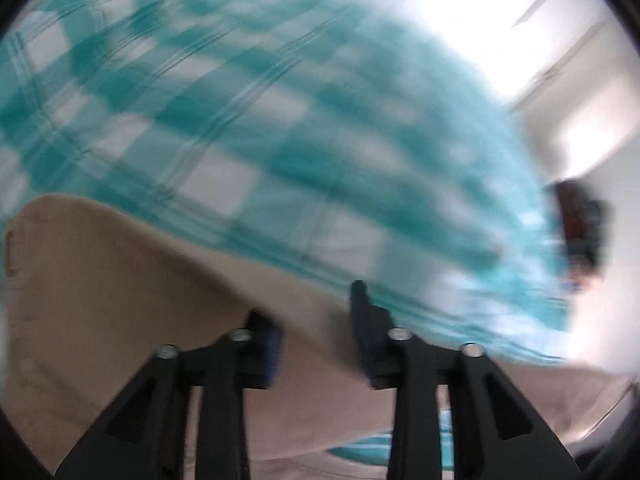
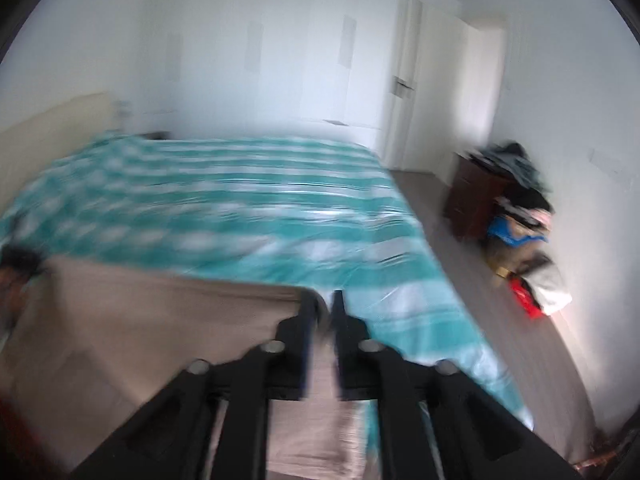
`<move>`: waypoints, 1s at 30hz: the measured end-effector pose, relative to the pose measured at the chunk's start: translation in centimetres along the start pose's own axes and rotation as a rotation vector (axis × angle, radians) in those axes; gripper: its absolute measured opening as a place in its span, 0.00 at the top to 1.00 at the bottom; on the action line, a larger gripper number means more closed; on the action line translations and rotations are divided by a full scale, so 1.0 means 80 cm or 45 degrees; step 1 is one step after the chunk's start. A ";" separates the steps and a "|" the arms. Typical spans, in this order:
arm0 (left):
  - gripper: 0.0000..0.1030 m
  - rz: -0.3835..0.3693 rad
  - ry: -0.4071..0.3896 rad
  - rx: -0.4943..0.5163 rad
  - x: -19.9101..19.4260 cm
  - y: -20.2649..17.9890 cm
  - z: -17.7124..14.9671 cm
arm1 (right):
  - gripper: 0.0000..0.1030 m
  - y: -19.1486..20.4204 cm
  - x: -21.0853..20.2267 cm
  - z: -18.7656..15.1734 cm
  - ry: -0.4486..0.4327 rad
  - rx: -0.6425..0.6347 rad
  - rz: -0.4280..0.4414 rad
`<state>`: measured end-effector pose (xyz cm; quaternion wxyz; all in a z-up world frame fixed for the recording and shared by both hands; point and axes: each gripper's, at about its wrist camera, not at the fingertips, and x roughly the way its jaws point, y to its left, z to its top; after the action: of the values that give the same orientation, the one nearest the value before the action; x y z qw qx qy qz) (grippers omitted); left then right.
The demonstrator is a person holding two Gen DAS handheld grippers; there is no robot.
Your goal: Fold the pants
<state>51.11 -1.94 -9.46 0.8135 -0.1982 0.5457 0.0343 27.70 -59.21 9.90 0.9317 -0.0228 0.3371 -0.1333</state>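
Beige pants (image 1: 120, 292) hang lifted over a bed with a teal-and-white checked cover (image 1: 248, 120). In the left wrist view my left gripper (image 1: 312, 304) has its jaws apart, with pants cloth passing between them; the right fingertip (image 1: 360, 296) stands clear of the fabric edge. In the right wrist view my right gripper (image 2: 325, 304) is shut on the corner of the pants (image 2: 160, 320), which stretch away to the left above the bed (image 2: 260, 208). Both views are motion-blurred.
A dark wooden cabinet (image 2: 472, 196) stands at the right wall with a pile of clothes and bags (image 2: 520, 240) beside it. A strip of floor (image 2: 480, 300) runs along the bed's right side. White wardrobe doors (image 2: 320, 60) and a door (image 2: 404, 92) stand behind.
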 end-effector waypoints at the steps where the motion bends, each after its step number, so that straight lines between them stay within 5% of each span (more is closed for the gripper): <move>1: 0.63 0.035 0.013 -0.024 0.003 0.009 0.003 | 0.58 -0.010 0.047 0.030 0.041 0.019 -0.132; 3: 0.50 0.011 -0.032 -0.030 -0.007 0.038 -0.003 | 0.50 -0.025 0.096 0.052 0.137 0.065 -0.251; 5: 0.28 0.032 -0.105 0.010 -0.020 0.066 -0.017 | 0.45 -0.041 0.108 0.047 0.121 0.177 -0.226; 7: 0.27 0.091 -0.150 0.063 -0.024 0.097 -0.041 | 0.29 -0.047 0.106 0.018 0.107 0.228 -0.168; 14: 0.28 0.134 0.013 0.364 -0.013 0.162 -0.167 | 0.30 -0.083 0.126 -0.178 0.447 0.311 -0.030; 20: 0.27 0.180 -0.006 0.603 -0.030 0.143 -0.233 | 0.31 -0.144 0.110 -0.297 0.637 0.499 0.022; 23: 0.27 0.163 -0.077 0.563 -0.028 0.115 -0.206 | 0.31 -0.127 0.119 -0.290 0.640 0.506 0.079; 26: 0.21 0.116 -0.192 0.460 -0.009 0.085 -0.157 | 0.31 -0.056 0.139 -0.241 0.589 0.431 0.210; 28: 0.18 0.198 -0.235 0.405 0.023 0.082 -0.129 | 0.31 0.006 0.159 -0.208 0.569 0.407 0.347; 30: 0.24 0.286 -0.150 0.353 0.064 0.096 -0.117 | 0.31 0.068 0.174 -0.182 0.567 0.395 0.480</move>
<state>42.89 0.94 -19.34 0.8546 -0.0198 0.5154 0.0610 29.97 -56.97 -10.72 0.8358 0.2117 0.5065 -0.0099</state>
